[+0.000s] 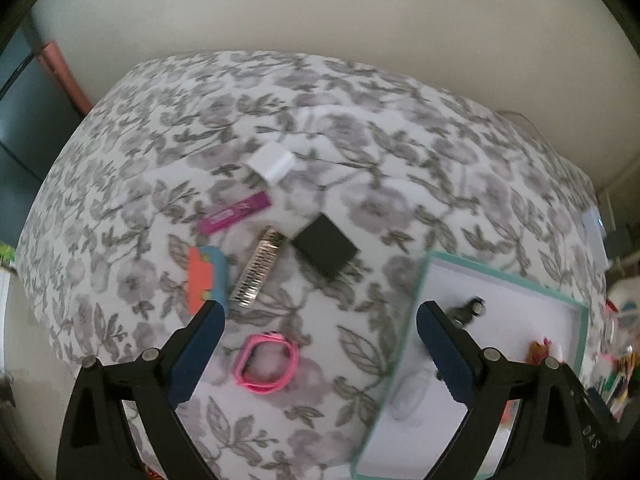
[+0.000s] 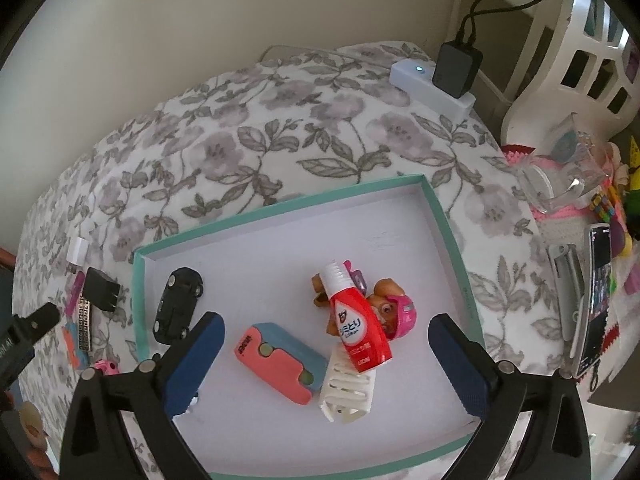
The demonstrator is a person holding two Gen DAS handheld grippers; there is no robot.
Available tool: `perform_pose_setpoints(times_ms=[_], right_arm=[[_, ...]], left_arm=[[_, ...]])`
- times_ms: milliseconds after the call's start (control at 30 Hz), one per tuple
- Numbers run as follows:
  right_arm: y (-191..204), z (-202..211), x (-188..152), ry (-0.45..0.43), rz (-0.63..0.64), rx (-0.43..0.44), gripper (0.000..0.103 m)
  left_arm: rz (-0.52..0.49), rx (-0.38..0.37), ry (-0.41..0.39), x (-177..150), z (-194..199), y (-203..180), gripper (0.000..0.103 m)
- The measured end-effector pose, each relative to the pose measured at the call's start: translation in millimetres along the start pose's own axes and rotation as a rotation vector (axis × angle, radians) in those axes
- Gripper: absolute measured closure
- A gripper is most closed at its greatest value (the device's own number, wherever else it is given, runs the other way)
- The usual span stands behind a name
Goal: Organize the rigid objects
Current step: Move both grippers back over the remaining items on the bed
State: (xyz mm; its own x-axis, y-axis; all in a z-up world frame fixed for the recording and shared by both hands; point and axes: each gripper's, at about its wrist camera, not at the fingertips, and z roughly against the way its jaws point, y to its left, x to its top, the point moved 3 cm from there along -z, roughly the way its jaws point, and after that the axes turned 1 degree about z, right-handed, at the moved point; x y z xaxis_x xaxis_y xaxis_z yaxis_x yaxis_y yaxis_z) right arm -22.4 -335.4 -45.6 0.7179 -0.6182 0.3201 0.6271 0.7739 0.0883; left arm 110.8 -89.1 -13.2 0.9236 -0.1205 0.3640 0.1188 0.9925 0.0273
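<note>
Inside one teal box [image 2: 448, 232]: one toy car [image 2: 178, 304]; one red bottle [image 2: 360, 328].

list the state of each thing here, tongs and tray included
left tongs: open, empty
right tongs: open, empty
tray: lidless, partly filled
red bottle: capped, lying on the dog figure
toy car: in tray, on its wheels
pink band: outside tray, looped

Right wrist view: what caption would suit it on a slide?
Open right gripper above a teal-rimmed box holding a red bottle, toy car, dog figure and white clip.
</note>
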Motion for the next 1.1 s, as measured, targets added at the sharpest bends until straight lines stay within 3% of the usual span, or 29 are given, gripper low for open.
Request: perform_pose_setpoints(times_ms=[167,433,600,1100], right_arm=[[22,3,-2,-0.013,0.051,0.015,0.000],[95,7,-14,-0.016,0.180,0.156,0.000],[127,7,-23,-0.025,0.248,0.184,0.000],[178,-8,-23,0.003,0.279,0.280,0.000]], left_arm=[[0.081,0.018,-0.003,13,-4,37,0.006],[0.190,0.108,-0.018,27,-10,113,0.006],[0.263,0.129,-0.007,29,-17,152,0.006],[0.242,0.097,0.038,42,-43,170,0.006]])
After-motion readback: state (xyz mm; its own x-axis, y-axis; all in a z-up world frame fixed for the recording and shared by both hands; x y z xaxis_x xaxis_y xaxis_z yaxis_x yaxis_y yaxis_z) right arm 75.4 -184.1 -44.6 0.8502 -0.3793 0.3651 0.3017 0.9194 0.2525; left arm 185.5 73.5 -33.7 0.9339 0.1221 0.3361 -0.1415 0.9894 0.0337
